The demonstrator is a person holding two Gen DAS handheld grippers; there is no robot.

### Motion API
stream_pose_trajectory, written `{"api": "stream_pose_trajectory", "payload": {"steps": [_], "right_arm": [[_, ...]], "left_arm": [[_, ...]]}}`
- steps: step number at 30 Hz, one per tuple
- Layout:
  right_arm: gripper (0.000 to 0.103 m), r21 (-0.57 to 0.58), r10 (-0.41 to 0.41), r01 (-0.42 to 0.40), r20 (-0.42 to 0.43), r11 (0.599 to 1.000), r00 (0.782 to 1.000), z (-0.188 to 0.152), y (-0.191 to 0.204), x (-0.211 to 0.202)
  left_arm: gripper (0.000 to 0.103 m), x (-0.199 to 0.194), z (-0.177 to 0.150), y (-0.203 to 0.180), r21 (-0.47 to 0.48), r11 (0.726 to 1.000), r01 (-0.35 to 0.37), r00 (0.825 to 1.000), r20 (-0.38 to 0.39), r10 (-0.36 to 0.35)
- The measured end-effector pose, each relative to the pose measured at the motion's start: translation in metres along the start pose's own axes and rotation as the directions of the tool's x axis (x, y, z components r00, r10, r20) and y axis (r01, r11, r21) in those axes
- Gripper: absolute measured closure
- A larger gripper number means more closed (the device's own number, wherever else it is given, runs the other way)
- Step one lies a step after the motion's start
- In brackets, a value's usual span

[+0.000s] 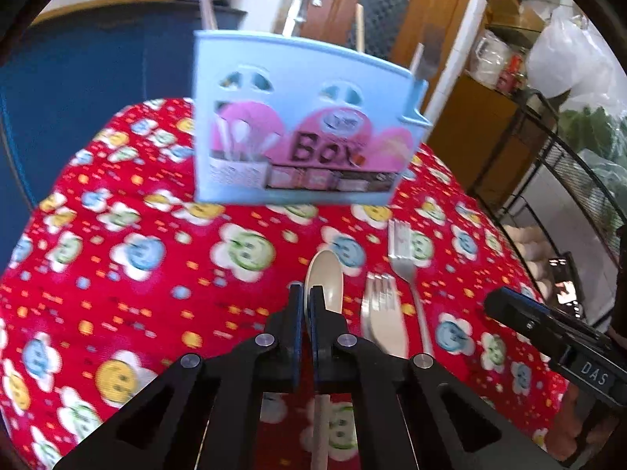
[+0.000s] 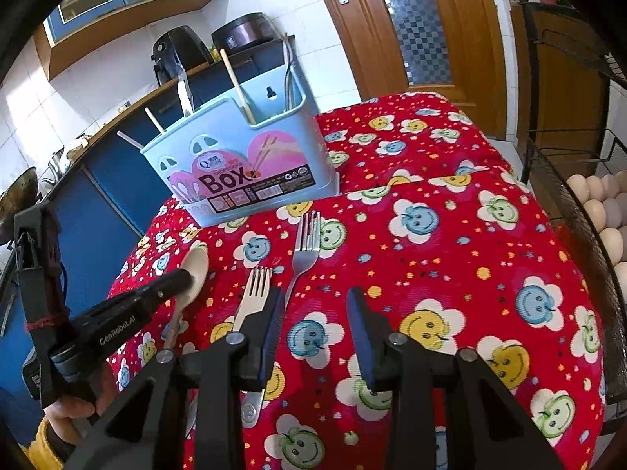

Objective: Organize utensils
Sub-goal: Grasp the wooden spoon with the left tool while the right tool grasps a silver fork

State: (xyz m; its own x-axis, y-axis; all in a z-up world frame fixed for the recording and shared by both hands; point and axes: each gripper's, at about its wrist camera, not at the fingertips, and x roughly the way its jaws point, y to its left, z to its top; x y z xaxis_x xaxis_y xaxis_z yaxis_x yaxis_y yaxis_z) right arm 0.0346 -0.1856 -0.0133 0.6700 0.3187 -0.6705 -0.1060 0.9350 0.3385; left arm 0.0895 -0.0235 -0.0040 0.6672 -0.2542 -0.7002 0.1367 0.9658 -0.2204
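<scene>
Left hand-held gripper (image 1: 306,305) pinched shut on cream spoon (image 1: 324,280) near bowl's neck — likely grip point for lifting handle-down into caddy

Beside spoon to right, cream fork (image 1: 379,313), then steel fork (image 1: 403,250), both flat on red smiley-print worktop (image 1: 156,274), tines toward caddy — laid within easy reach, awaiting turn

Blue caddy (image 2: 250,164) upright at worktop's far edge, some utensils already standing in compartments

Right hand-held gripper (image 2: 315,313) partly open, holding nothing, hovering over bare cloth right of forks — apparently idle
</scene>
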Motion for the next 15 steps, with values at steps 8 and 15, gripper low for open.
{"api": "stream_pose_trajectory", "payload": {"steps": [8, 15], "right_arm": [[0.067, 0.008, 0.036, -0.035, -0.080, 0.999, 0.996, 0.008, -0.002, 0.029], [0.065, 0.025, 0.060, -0.057, -0.130, 0.998, 0.990, 0.017, -0.005, 0.053]], "left_arm": [[0.100, -0.001, 0.004, 0.025, -0.035, 0.993, -0.117, 0.993, 0.026, 0.118], [0.099, -0.002, 0.005, 0.037, -0.062, 0.992, -0.114, 0.993, 0.021, 0.116]]}}
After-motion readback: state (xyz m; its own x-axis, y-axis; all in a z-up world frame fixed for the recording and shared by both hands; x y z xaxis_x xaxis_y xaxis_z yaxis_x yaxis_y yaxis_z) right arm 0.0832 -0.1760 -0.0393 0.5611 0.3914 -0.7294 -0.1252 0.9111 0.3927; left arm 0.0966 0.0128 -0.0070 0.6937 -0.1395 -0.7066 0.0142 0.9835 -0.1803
